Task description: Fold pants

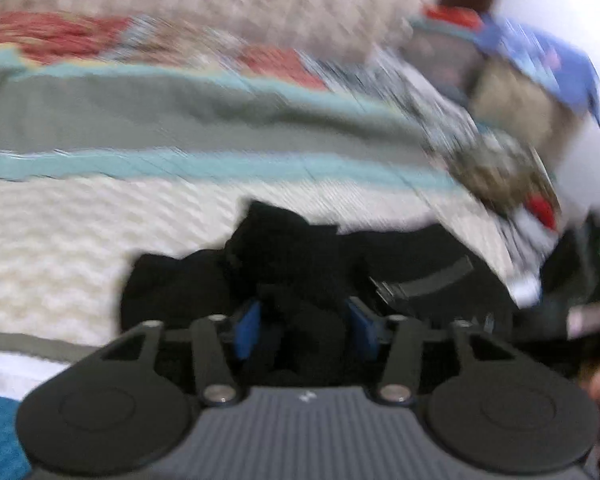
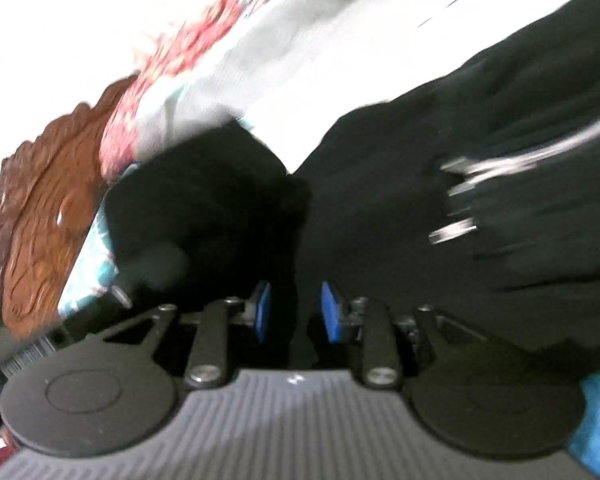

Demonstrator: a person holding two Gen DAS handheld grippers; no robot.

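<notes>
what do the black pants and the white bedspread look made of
Pants: soft matte black fabric, perhaps fleece or cotton knit; it bunches in thick folds without shine. Bedspread: cream woven textile with a raised waffle-like texture, likely cotton. Motion blur leaves both uncertain.

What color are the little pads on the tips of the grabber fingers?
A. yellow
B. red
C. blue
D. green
C: the pads on the left gripper are blue, and so are the pads on the right gripper; black pants fabric sits between them in both views.
</notes>
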